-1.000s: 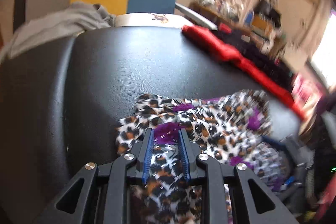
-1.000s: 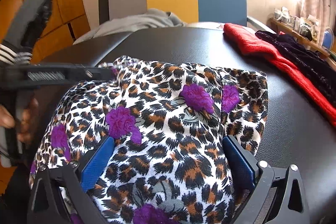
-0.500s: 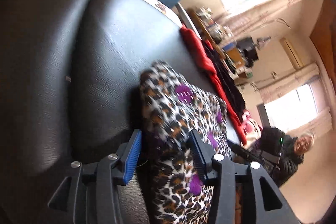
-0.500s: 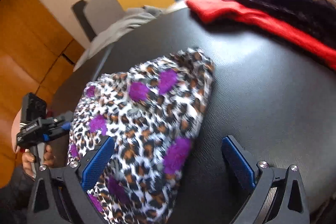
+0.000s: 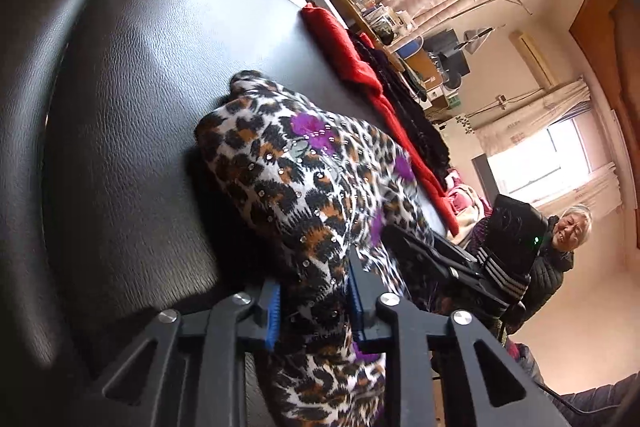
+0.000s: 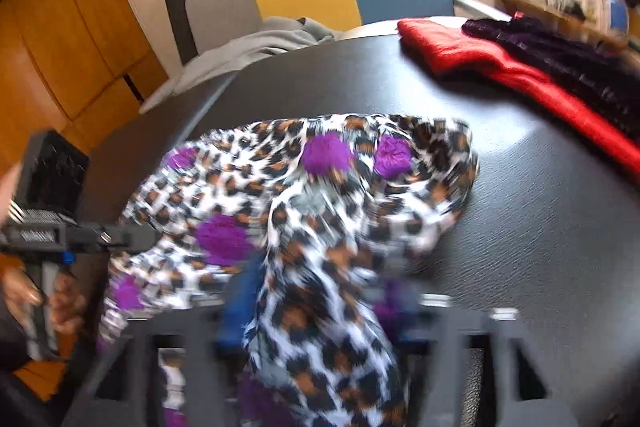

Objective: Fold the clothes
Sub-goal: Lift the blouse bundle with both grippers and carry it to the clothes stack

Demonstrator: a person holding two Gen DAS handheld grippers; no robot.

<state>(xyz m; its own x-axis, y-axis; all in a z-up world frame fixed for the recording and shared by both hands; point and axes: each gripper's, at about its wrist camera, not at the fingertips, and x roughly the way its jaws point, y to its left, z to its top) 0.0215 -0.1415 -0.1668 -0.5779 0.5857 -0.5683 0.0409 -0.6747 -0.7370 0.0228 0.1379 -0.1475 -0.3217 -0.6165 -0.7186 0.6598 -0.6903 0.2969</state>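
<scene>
as laid: three garments, two tools

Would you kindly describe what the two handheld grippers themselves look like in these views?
Both are black plastic frames with triangular cut-outs and silver screw heads. The left gripper has two blue ribbed pads; seen side-on from the right wrist view it shows a grey handle and a boxy black top. The right gripper is blurred but matches: black frame, blue pads. No cables or sleeves are clearly visible.

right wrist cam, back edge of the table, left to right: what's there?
grey garment → red garment → dark purple garment
</scene>
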